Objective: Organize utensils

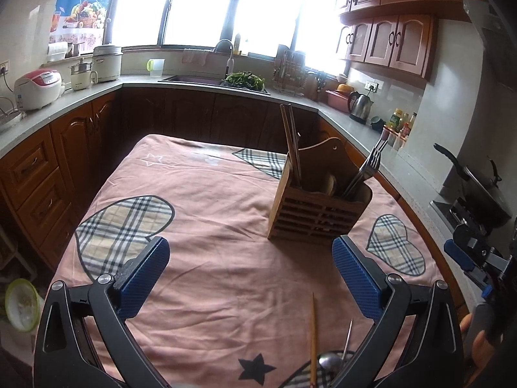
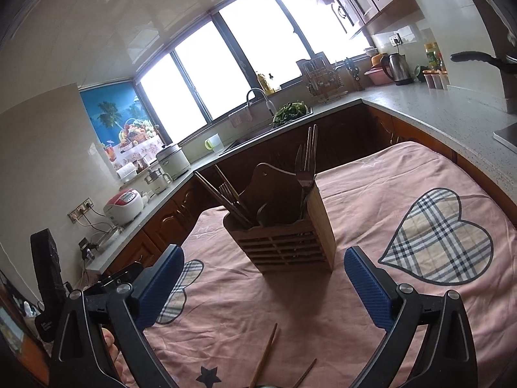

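Note:
A wooden slatted utensil holder (image 1: 318, 208) stands on the pink tablecloth (image 1: 206, 226); it holds dark chopsticks (image 1: 290, 142), forks (image 1: 368, 168) and a wooden spoon. It also shows in the right wrist view (image 2: 284, 239). My left gripper (image 1: 250, 273) is open and empty, above the cloth, short of the holder. A loose wooden chopstick (image 1: 313, 339), a metal spoon (image 1: 329, 363) and a thin metal handle (image 1: 348, 339) lie on the cloth near the bottom edge. My right gripper (image 2: 263, 286) is open and empty, facing the holder. Loose chopsticks (image 2: 266, 354) lie below it.
Kitchen counters (image 1: 80, 97) with rice cookers, a sink and a kettle (image 1: 358, 106) wrap around the table. A pan (image 1: 478, 184) sits on the stove at right. The right gripper's body (image 1: 478, 258) shows at the left wrist view's right edge.

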`<state>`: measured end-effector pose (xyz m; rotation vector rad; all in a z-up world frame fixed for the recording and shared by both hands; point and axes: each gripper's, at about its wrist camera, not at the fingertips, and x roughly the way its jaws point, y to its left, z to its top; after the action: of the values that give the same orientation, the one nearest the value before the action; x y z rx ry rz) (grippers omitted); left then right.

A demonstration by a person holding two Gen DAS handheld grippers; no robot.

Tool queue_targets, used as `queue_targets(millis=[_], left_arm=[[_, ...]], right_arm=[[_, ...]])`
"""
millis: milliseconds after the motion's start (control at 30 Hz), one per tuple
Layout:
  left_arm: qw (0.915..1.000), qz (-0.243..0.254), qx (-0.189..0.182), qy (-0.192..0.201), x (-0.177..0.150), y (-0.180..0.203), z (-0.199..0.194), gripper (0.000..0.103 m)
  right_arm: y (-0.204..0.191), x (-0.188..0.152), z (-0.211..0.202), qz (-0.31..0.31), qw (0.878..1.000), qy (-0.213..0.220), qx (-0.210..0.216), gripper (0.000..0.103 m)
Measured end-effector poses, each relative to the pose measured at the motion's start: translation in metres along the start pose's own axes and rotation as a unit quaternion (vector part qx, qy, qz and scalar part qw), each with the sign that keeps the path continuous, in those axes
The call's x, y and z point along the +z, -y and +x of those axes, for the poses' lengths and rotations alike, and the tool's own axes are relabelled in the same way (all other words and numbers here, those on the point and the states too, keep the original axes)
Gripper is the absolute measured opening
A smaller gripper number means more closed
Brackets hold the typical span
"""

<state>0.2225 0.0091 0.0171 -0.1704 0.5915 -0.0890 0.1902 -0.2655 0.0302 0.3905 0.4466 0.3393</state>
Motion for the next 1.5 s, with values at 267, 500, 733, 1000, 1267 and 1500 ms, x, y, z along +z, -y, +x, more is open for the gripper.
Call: queue_targets(millis=[267, 500, 733, 1000, 1267, 1500], left_arm=[[1.0, -0.006, 0.007, -0.001, -0.037, -0.008, -0.041, 0.103], [0.9994, 0.014, 0.023, 0.021, -0.068, -0.004, -0.077, 0.103], [0.9976, 0.039, 0.034, 0.046, -0.092, 0.006, -0.11, 0.103], [0.991, 0.08, 0.04, 0.099, -0.076, 0.024, -0.153, 0.103], [0.9848, 0.067, 0.058, 0.149, -0.089, 0.025, -0.157, 0.103], [0.9856, 0.069, 0.099, 0.119, -0.116, 0.022, -0.131, 0.103]], right_arm=[[-0.013, -0.037, -0.041, -0.02, 1.0, 0.003, -0.005, 0.101], [-0.029, -0.066, -0.069, -0.071, 0.997, 0.008, -0.023, 0.101], [-0.043, -0.09, -0.097, -0.126, 0.99, 0.031, -0.047, 0.101], [-0.072, -0.06, -0.15, -0.191, 0.975, 0.089, -0.064, 0.103], [-0.077, -0.077, -0.169, -0.206, 0.961, 0.164, -0.087, 0.103], [-0.055, -0.116, -0.142, -0.178, 0.968, 0.147, -0.099, 0.103]])
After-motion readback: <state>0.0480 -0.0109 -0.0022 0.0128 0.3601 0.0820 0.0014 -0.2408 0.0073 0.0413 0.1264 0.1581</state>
